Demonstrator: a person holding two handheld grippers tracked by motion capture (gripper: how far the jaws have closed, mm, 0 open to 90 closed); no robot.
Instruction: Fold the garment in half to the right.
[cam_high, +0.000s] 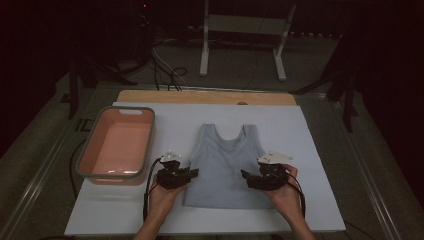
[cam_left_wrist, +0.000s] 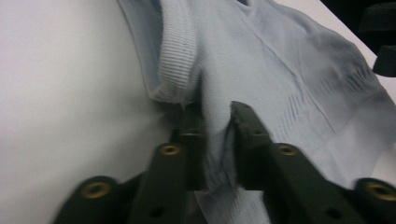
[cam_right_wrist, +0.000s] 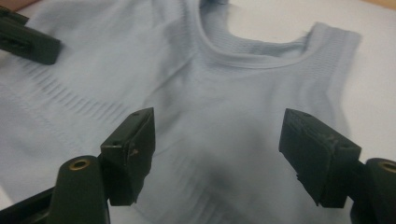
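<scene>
Presently your left gripper has its fingers pinching the vest's edge, while your right gripper holds its fingers wide above it.

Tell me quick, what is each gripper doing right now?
Left gripper: shut on the tank top, pinching its side edge.
Right gripper: open, above the tank top, holding nothing.

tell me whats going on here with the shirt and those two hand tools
A person is working on a light blue tank top laid flat on a white board, a tool in each hand. The left tool has pinched the fabric at the top's side edge, near an armhole. The right tool hovers open over the other side, with nothing gripped. A pink tub sits empty to the left.
</scene>
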